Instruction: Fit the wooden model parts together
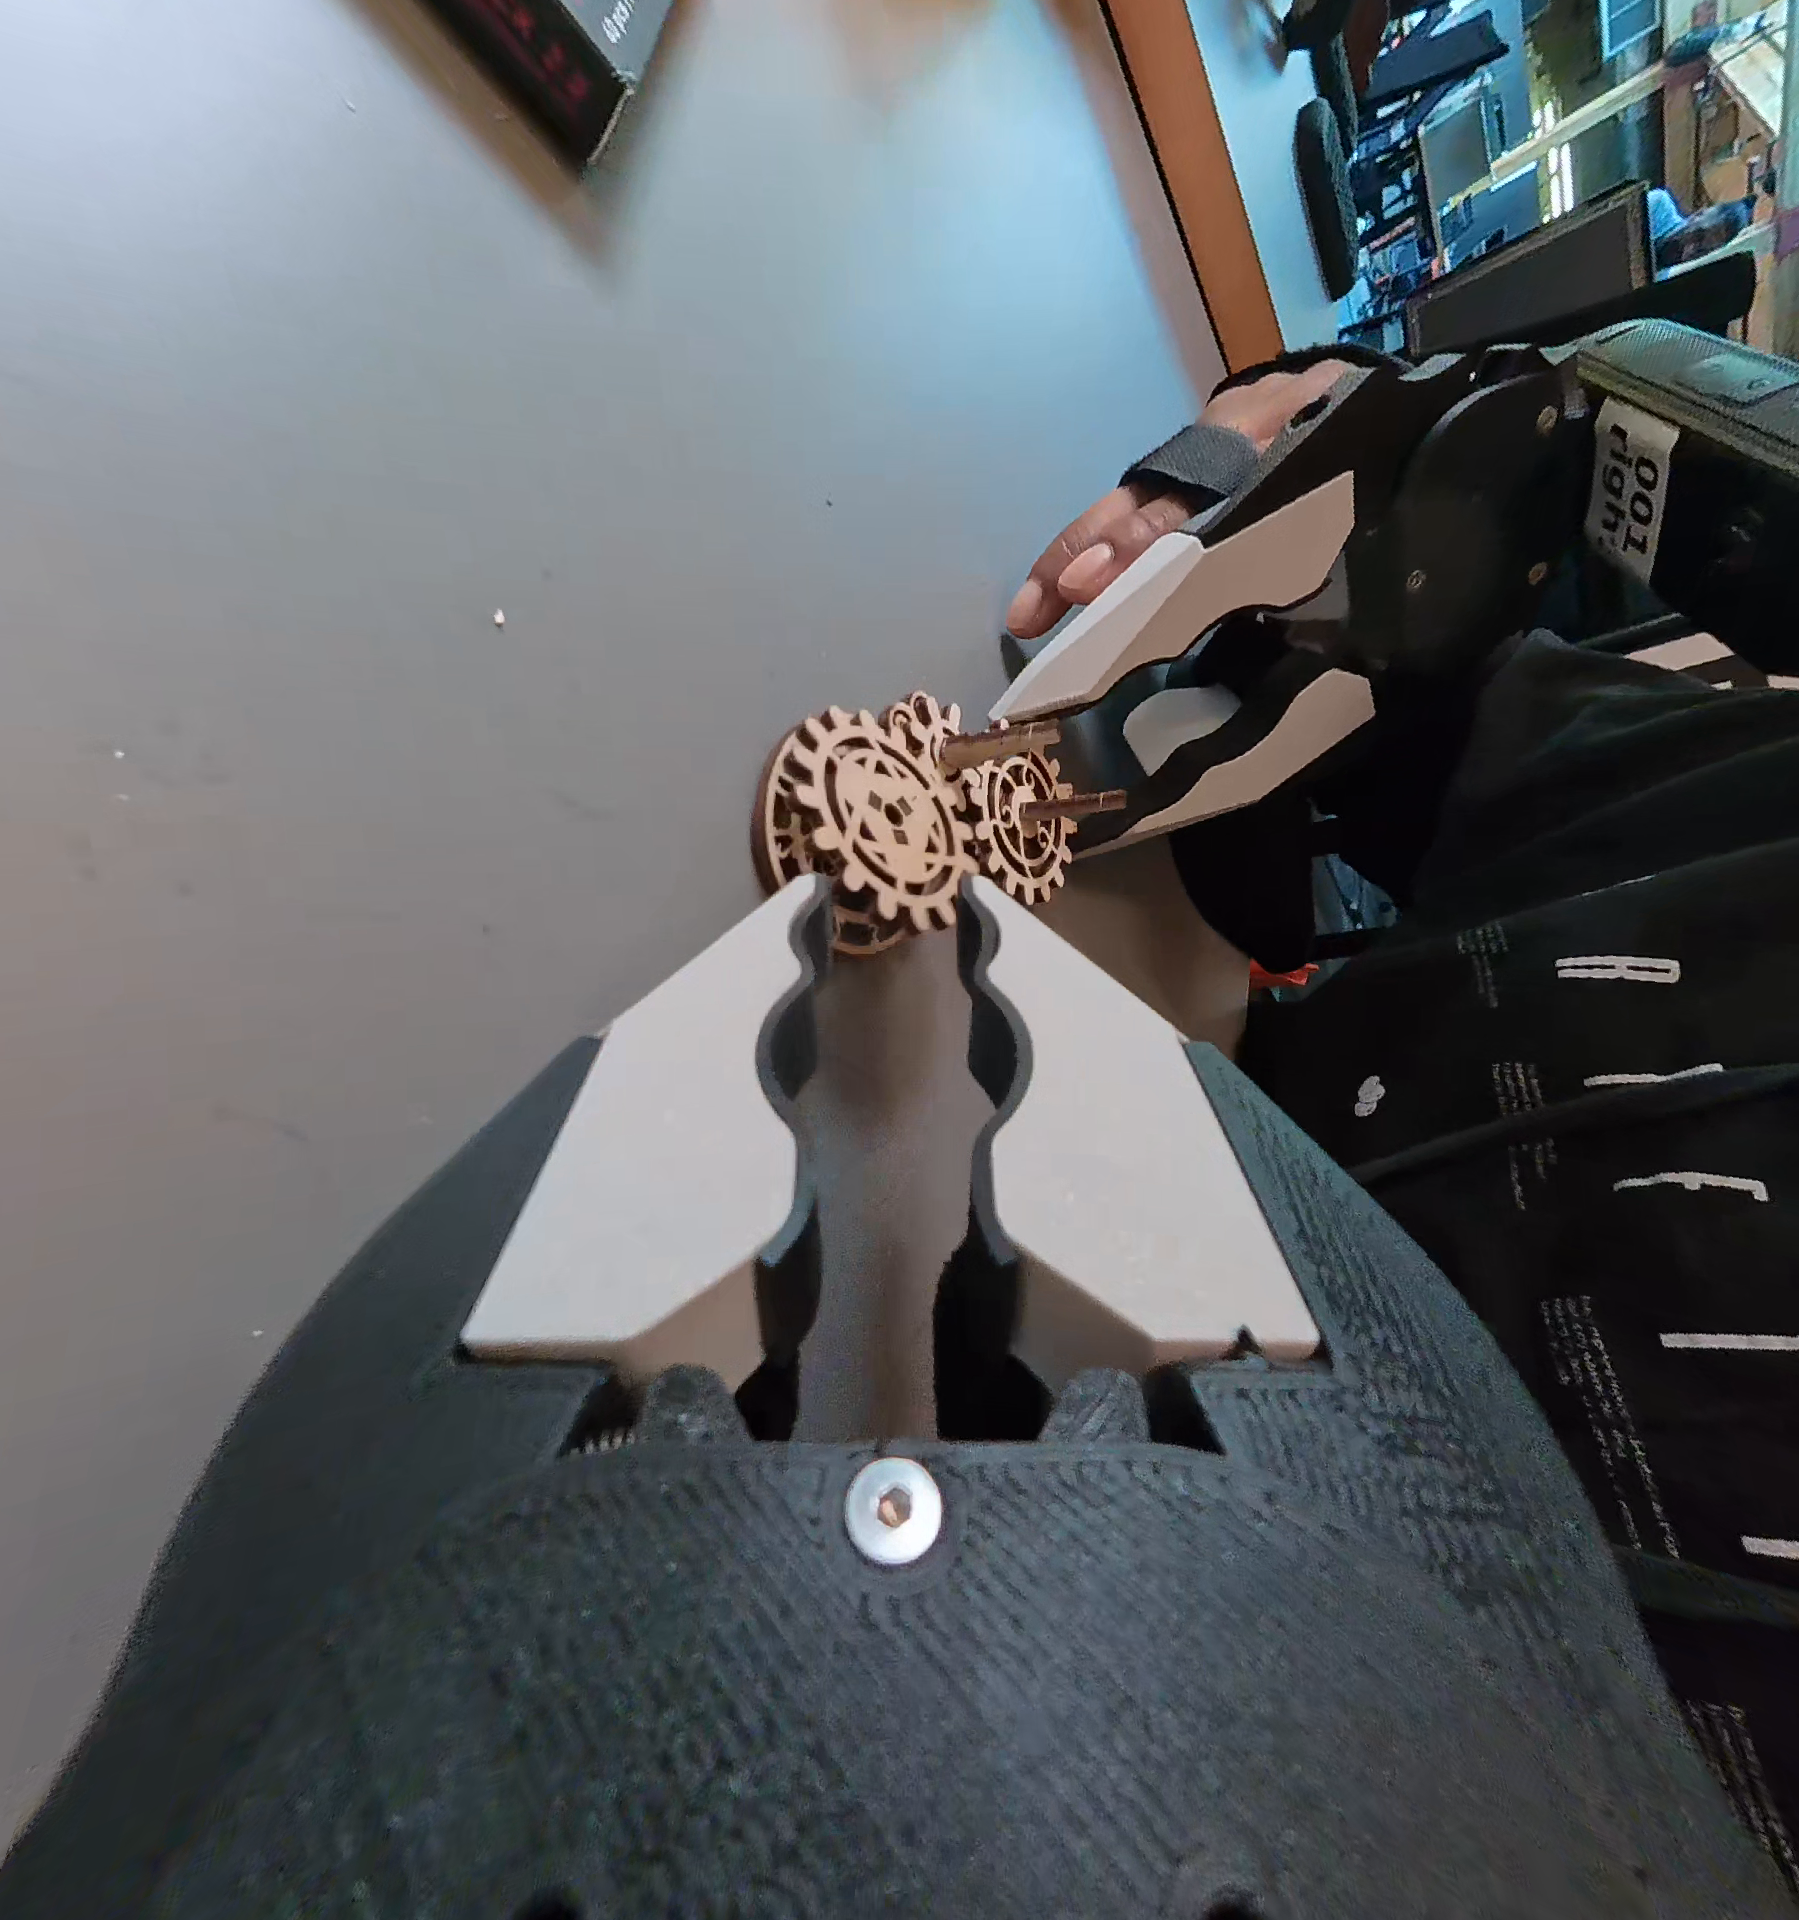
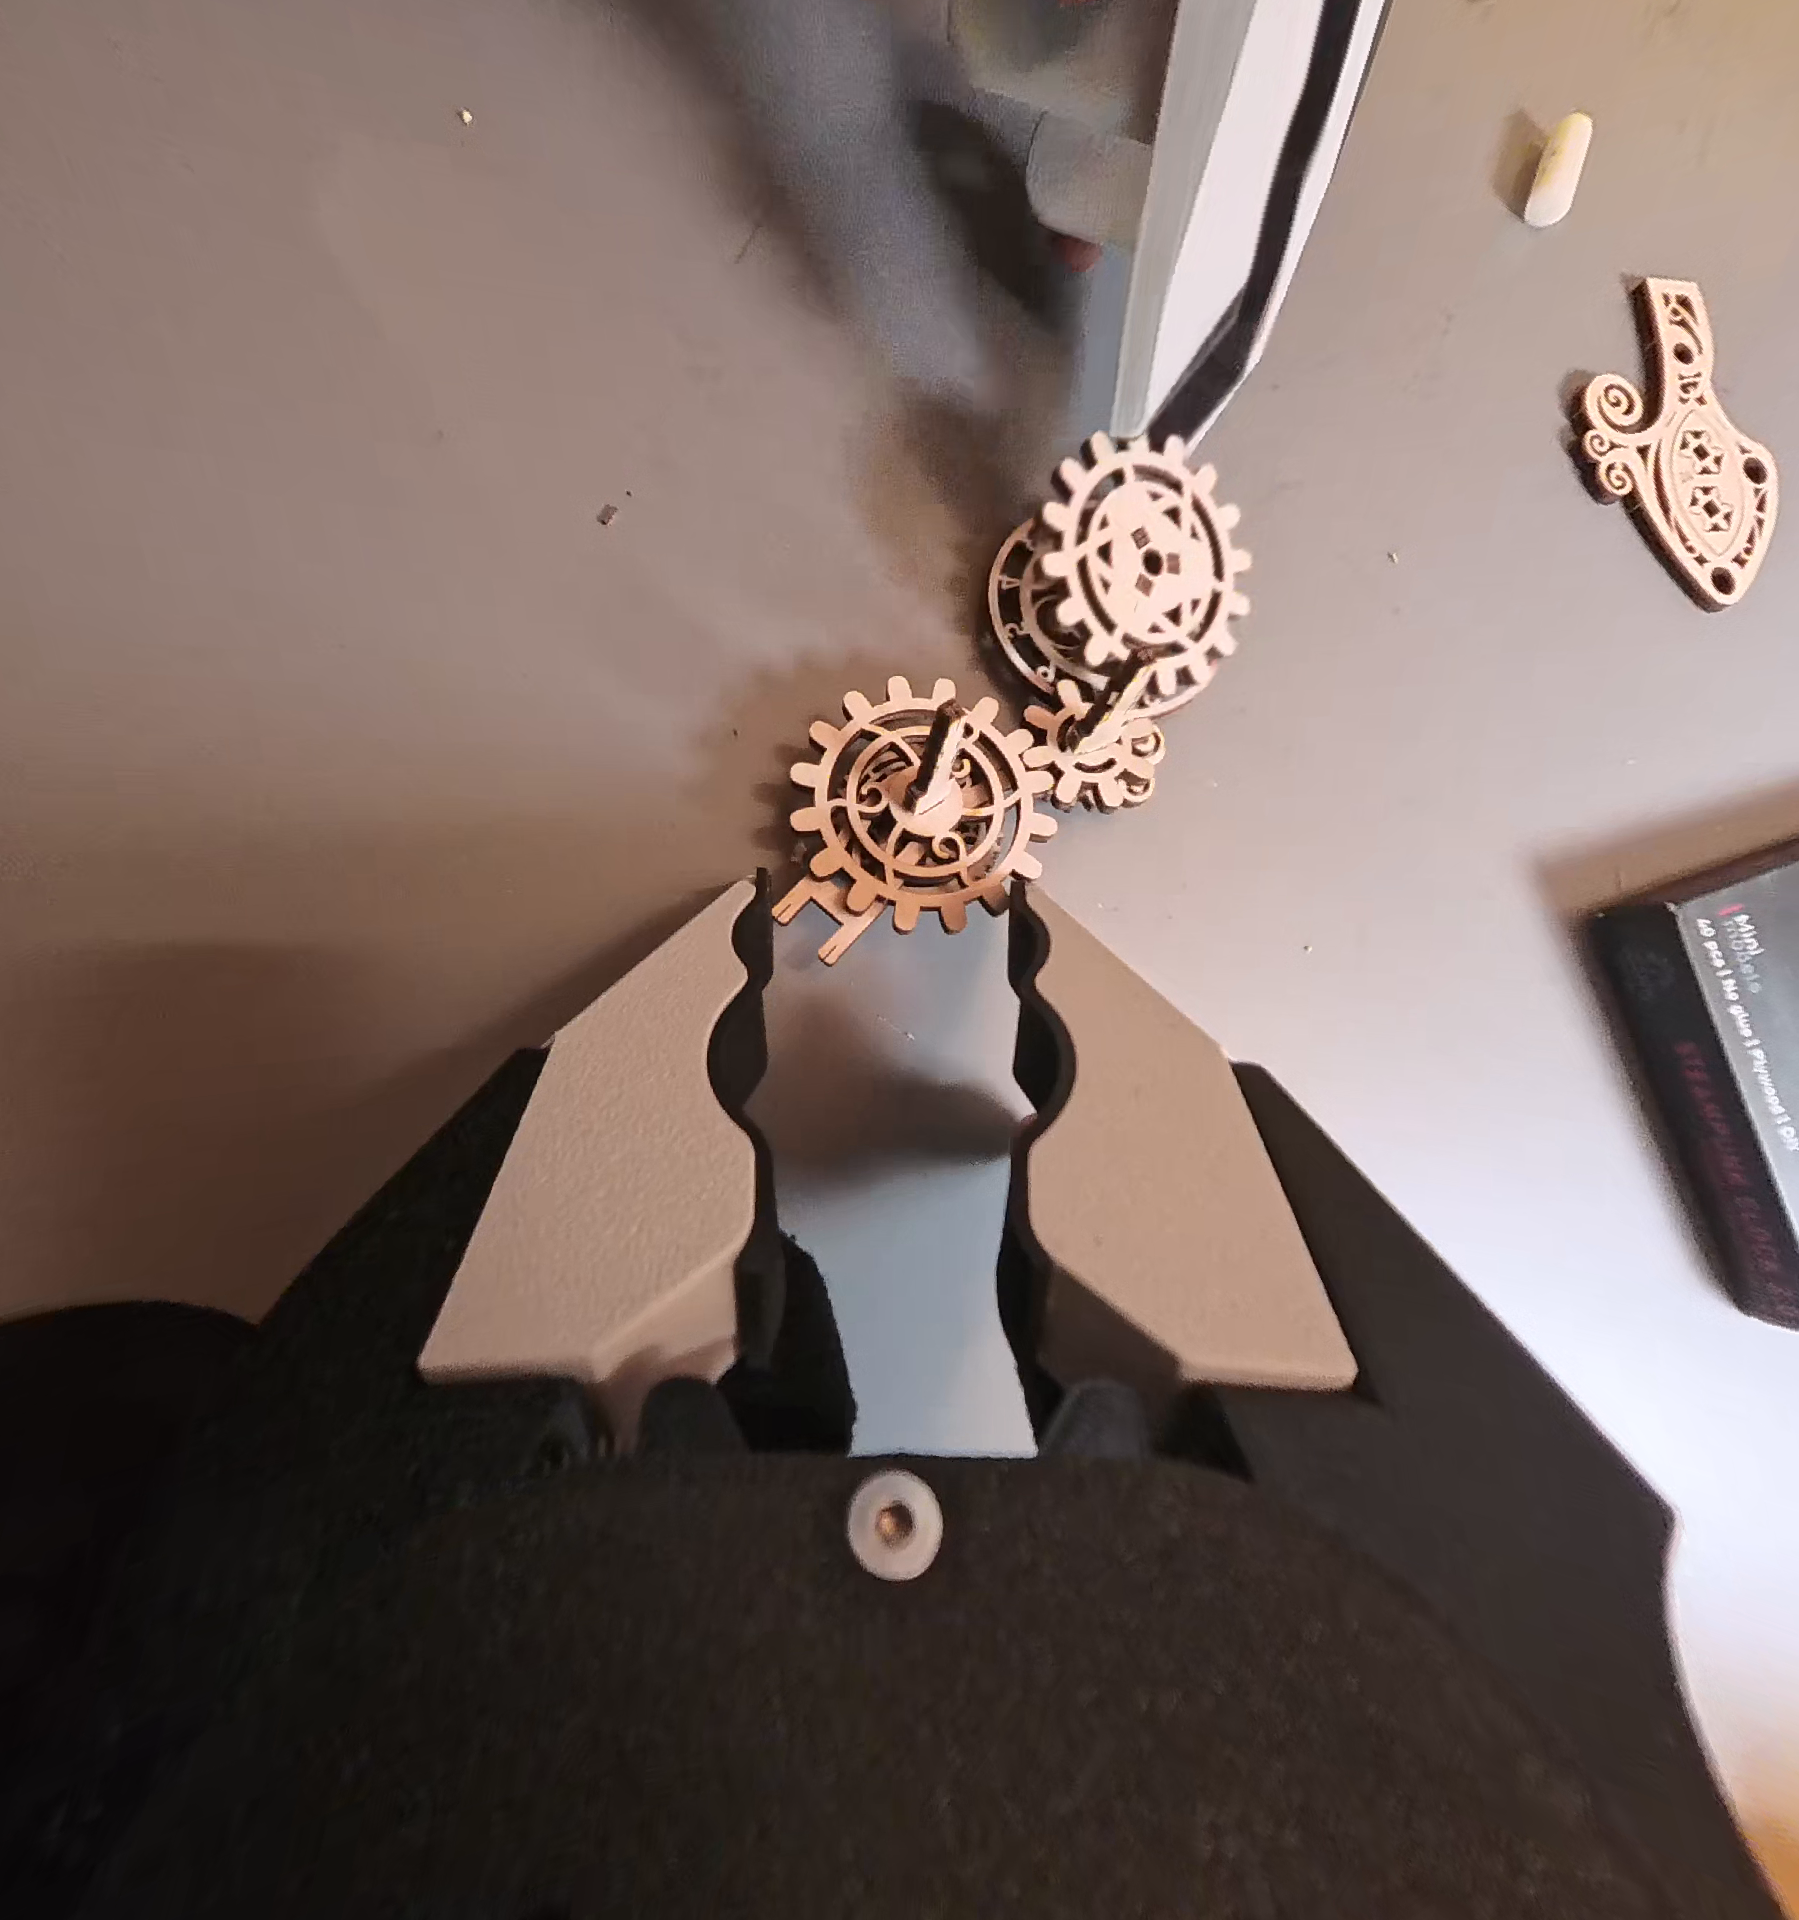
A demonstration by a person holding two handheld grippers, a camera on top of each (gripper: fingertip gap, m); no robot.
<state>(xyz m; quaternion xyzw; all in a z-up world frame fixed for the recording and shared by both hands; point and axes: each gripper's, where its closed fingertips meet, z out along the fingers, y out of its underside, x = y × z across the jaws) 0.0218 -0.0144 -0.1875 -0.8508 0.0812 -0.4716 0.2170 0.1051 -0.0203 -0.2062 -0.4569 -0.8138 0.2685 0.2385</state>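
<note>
Left hand-held gripper (image 1: 890,899) clamps the gear model (image 2: 1030,686) by its big-gear end on the grey bench (image 2: 355,520); right hand-held gripper (image 2: 890,899) is spread open at the medium gear (image 2: 910,805).

The model looks light, thin and brittle: fretwork teeth and slim pegs (image 1: 999,746) would likely snap, so hold by rims or hubs. Largest nearby, a dark box (image 2: 1747,1132), then a loose carved wooden plate (image 2: 1684,457), then a small white piece (image 2: 1555,166), all well apart, blocking nothing.
</note>
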